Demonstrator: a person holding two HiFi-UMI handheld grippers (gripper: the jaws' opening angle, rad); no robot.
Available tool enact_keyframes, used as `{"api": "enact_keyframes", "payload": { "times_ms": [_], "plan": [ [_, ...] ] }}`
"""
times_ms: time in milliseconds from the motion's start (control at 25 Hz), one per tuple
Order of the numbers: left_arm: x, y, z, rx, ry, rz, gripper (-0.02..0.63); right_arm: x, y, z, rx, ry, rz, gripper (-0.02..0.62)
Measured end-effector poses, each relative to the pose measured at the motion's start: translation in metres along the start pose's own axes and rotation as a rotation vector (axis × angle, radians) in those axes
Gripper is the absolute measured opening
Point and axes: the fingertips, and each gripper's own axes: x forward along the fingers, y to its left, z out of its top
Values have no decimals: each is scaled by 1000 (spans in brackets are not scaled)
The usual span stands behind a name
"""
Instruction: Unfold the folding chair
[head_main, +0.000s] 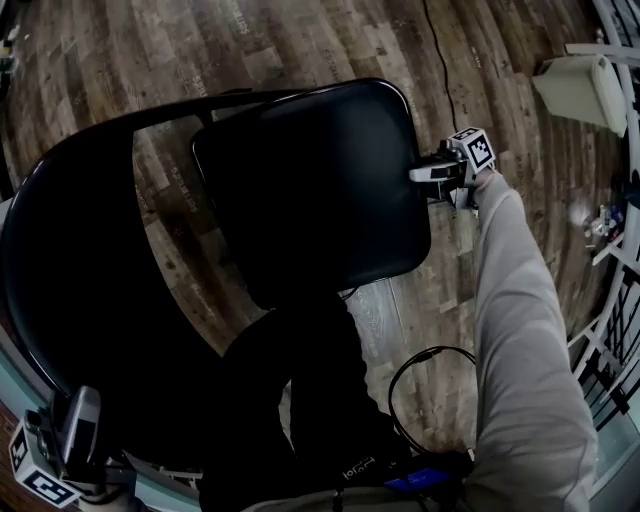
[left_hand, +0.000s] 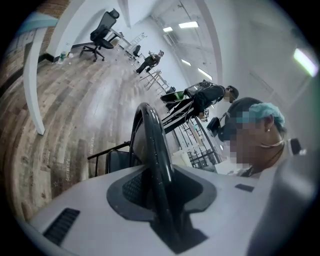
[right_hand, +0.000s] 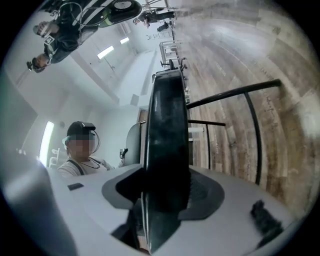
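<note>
The black folding chair stands on the wood floor below me, its seat (head_main: 310, 180) tilted up and its curved backrest (head_main: 70, 270) at the left. My left gripper (head_main: 82, 410) sits at the backrest's lower rim. In the left gripper view the black frame tube (left_hand: 152, 150) runs between the jaws, and the left gripper (left_hand: 160, 195) is shut on it. My right gripper (head_main: 415, 173) is at the seat's right edge. In the right gripper view the seat edge (right_hand: 167, 130) stands between the jaws of the right gripper (right_hand: 165, 195), with a dark gap on its left side.
A white box (head_main: 585, 90) sits on the floor at the upper right, with a white railing (head_main: 615, 330) along the right side. A black cable (head_main: 410, 370) loops on the floor by my legs. An office chair (left_hand: 102, 32) and people (left_hand: 200, 97) are farther off.
</note>
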Motion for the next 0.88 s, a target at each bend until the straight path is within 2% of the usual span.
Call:
{"api": "enact_keyframes", "payload": {
  "times_ms": [120, 160, 200, 320, 440, 520, 560, 680, 760, 880],
  "plan": [
    [-2, -2, 1, 86, 28, 42, 135, -46, -1, 5, -29, -138, -194, 262],
    [-3, -3, 2, 115, 36, 57, 138, -65, 4, 4, -30, -206, -246, 262],
    [-4, -3, 2, 144, 43, 72, 174, -81, 14, 0, -35, -260, -281, 262],
    [-9, -5, 4, 238, 52, 128, 186, -91, 66, -12, -117, -324, -304, 262],
    [-21, -8, 8, 339, 36, 191, 184, -56, 121, -19, -254, -306, -330, 259],
    [-34, -12, 10, 366, 18, 208, 152, -17, 148, -24, -329, -269, -381, 67],
    [-42, -17, 11, 367, 3, 220, 112, 3, 163, -27, -348, -254, -403, 32],
    [-71, -51, 27, 383, -56, 246, 6, 61, 234, -27, -380, -215, -407, 9],
    [-89, -88, 43, 414, -96, 229, 5, 97, 297, -20, -427, -187, -399, 8],
    [-117, -147, 60, 428, -171, 165, 5, 147, 395, -6, -520, -200, -416, 8]
  ]
}}
